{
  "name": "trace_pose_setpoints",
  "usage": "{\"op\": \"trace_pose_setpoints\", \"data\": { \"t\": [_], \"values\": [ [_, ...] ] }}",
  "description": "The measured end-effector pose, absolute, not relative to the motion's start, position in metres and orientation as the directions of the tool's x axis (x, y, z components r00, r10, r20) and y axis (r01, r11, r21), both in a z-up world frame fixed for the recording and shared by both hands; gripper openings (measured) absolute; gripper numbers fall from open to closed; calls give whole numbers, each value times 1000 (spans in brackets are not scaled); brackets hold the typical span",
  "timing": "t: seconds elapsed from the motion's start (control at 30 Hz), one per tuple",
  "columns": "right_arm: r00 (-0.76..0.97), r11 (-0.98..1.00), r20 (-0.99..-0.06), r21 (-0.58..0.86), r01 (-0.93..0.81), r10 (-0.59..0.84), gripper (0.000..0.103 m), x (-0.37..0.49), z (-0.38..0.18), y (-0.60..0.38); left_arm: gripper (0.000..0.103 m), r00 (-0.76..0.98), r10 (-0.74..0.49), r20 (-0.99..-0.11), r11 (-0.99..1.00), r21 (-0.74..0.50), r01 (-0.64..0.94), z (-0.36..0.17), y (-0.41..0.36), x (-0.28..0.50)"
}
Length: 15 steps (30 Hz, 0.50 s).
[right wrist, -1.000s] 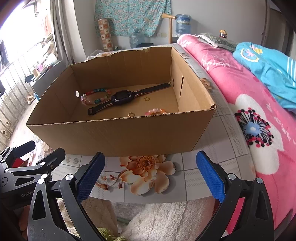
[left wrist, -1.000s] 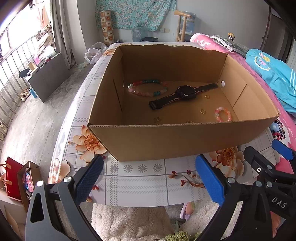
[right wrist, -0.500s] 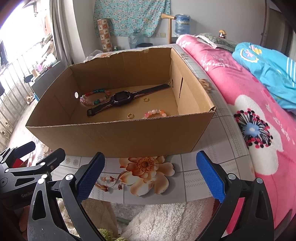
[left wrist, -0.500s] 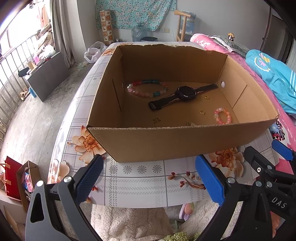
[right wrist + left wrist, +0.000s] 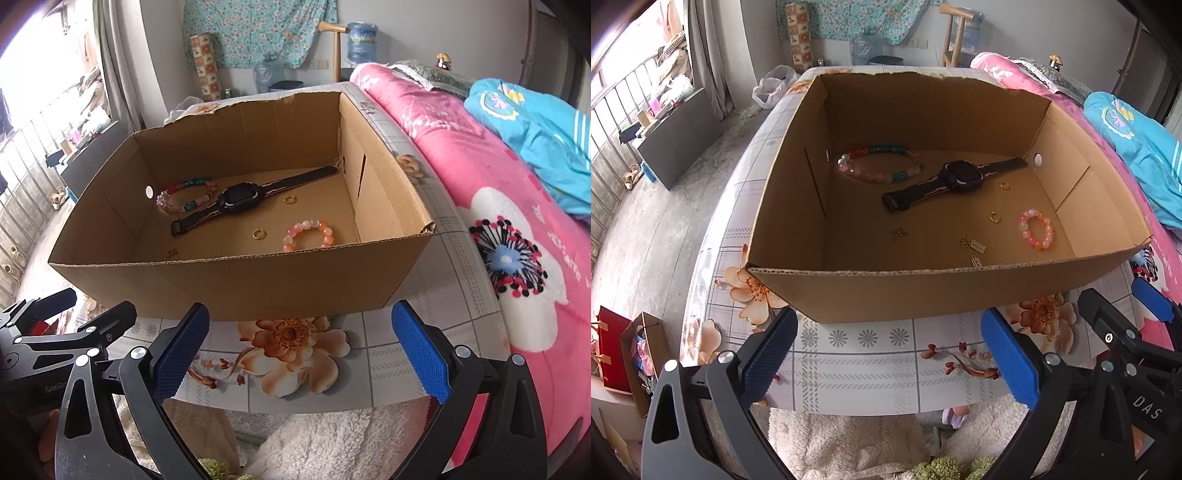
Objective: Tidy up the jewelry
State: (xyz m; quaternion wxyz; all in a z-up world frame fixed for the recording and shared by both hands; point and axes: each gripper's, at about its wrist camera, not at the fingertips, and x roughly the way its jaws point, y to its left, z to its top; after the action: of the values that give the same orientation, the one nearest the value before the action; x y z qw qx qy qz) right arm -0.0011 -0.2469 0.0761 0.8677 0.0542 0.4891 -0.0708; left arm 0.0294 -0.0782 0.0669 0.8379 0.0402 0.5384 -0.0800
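Both grippers wait in front of the cardboard box [image 5: 923, 288]

The left gripper [image 5: 886, 354] and right gripper [image 5: 299, 343] are wide open and hold nothing — go in over the near wall, slowly. On the box floor the small pink bracelet [image 5: 1036, 229] lies at 4 o'clock from the black watch [image 5: 955, 179], the long bead bracelet [image 5: 879, 168] at 10 o'clock.

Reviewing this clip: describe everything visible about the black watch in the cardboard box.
The black watch lies flat on the floor of the cardboard box, strap undone and stretched out diagonally. It has a chunky rounded-square dark case and screen, and a dark strap with a pale pinkish stripe along it. One strap end reaches toward the far right corner; the other points toward the box middle. The multicolour bead bracelet lies close beside it; whether they touch is unclear. Neither gripper touches it.
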Motion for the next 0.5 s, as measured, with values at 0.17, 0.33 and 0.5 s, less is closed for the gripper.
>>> {"op": "trace_pose_setpoints", "data": {
  "t": [0.17,0.33,0.5],
  "values": [
    [498,982,-865,41,184,-57,95,3,74,-249,97,392,-90,-916,984,-20,178,66,-79,33],
    [490,981,-870,45,191,-55,95,5,73,-249,97,376,-90,-922,984,-24,177,64,-80,36],
    [487,980,-872,48,191,-53,95,6,72,-249,97,373,-90,-924,985,-26,173,63,-78,37]
  ]
}}
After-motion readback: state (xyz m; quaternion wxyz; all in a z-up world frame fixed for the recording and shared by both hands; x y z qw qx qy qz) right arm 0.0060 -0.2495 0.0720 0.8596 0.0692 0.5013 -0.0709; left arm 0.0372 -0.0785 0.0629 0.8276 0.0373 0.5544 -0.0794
